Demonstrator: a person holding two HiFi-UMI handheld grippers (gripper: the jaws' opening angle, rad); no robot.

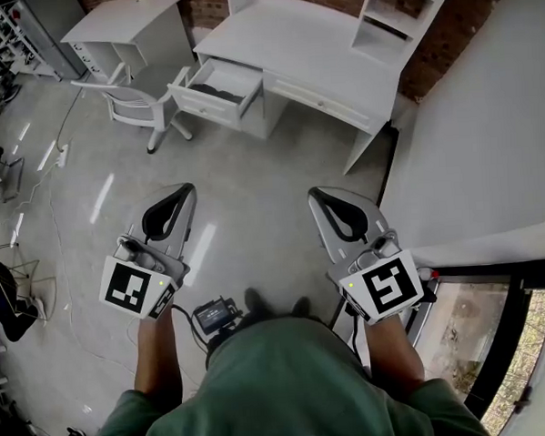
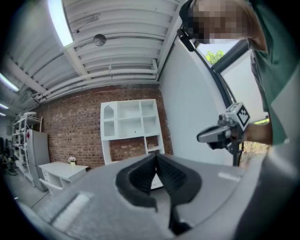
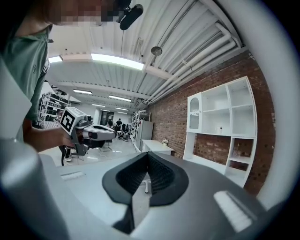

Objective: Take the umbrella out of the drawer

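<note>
Left gripper (image 1: 185,190) and right gripper (image 1: 316,195) pinched closed, empty; chair (image 1: 137,101) beside open drawer (image 1: 206,105) ahead.

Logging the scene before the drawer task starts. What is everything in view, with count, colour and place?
desk with shelf unit: one, white, far end of the room
drawer: one, white, pulled open at the desk's left end
dark item: one, black, inside the drawer; too small to identify
chair: one, white, left of the drawer
small desk: one, white, far left
left gripper: one, grey, fingers shut, empty
right gripper: one, grey, fingers shut, empty
</note>
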